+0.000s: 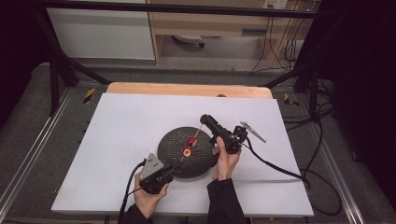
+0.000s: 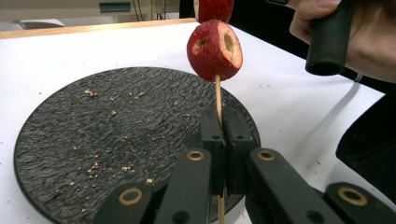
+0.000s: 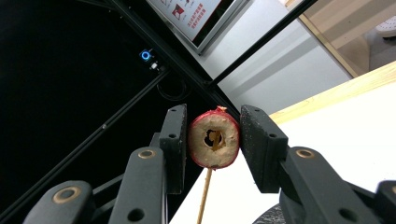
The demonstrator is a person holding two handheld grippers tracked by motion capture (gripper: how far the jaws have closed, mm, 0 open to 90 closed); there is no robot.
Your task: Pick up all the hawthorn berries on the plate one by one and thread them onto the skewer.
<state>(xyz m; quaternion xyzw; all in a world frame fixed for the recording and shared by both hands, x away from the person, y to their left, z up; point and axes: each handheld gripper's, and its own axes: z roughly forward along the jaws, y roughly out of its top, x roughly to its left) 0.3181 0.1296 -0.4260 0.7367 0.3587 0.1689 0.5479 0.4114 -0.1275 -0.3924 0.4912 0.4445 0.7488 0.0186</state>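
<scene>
On white table sheet (image 1: 126,135), dark textured plate (image 1: 175,140), crumbs (image 2: 93,166).

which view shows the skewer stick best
The left gripper view: the skewer stick rises bare from the shut left tongs into a cored red fruit. The right gripper view shows a short stretch below the fruit; the high view shows a thin line over the dark plate.
</scene>
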